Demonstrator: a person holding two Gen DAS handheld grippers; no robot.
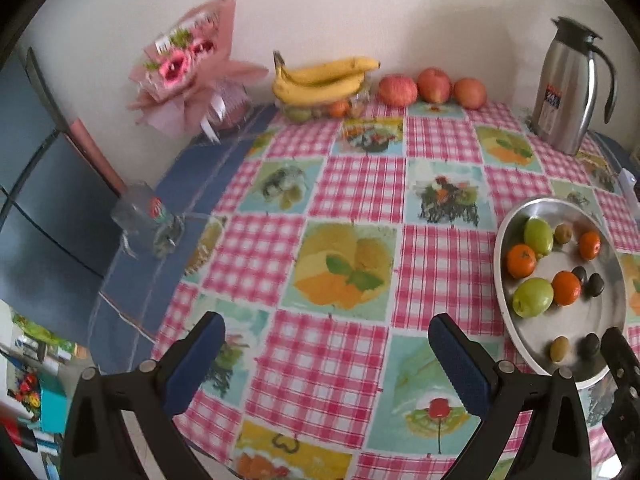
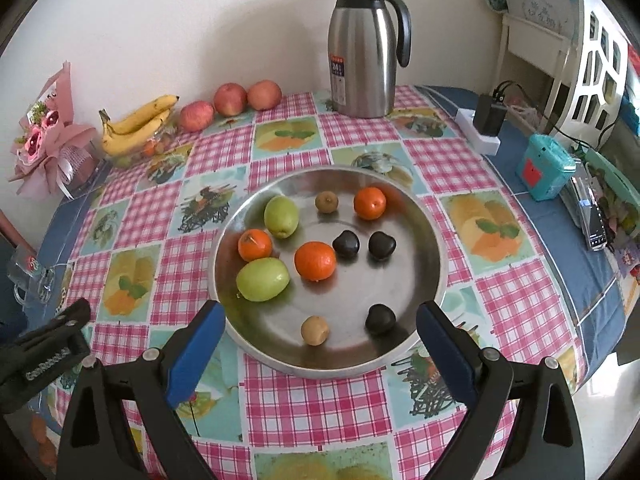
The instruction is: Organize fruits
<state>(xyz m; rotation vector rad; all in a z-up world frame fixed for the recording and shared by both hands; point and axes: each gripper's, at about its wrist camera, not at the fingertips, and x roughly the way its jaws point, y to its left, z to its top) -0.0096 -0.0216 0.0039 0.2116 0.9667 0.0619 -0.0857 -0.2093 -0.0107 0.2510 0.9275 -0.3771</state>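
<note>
Steel tray (image 2: 424, 240) dead ahead, both grippers, left (image 1: 326, 346) and right (image 2: 320, 338), wide open and empty; I'd pinch the near orange (image 2: 315, 261) across its middle, gently.

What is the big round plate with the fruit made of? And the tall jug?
The plate looks like shiny bare metal, probably steel: it mirrors the fruit. The jug looks like brushed steel with a dull black lid and handle, likely plastic.
</note>
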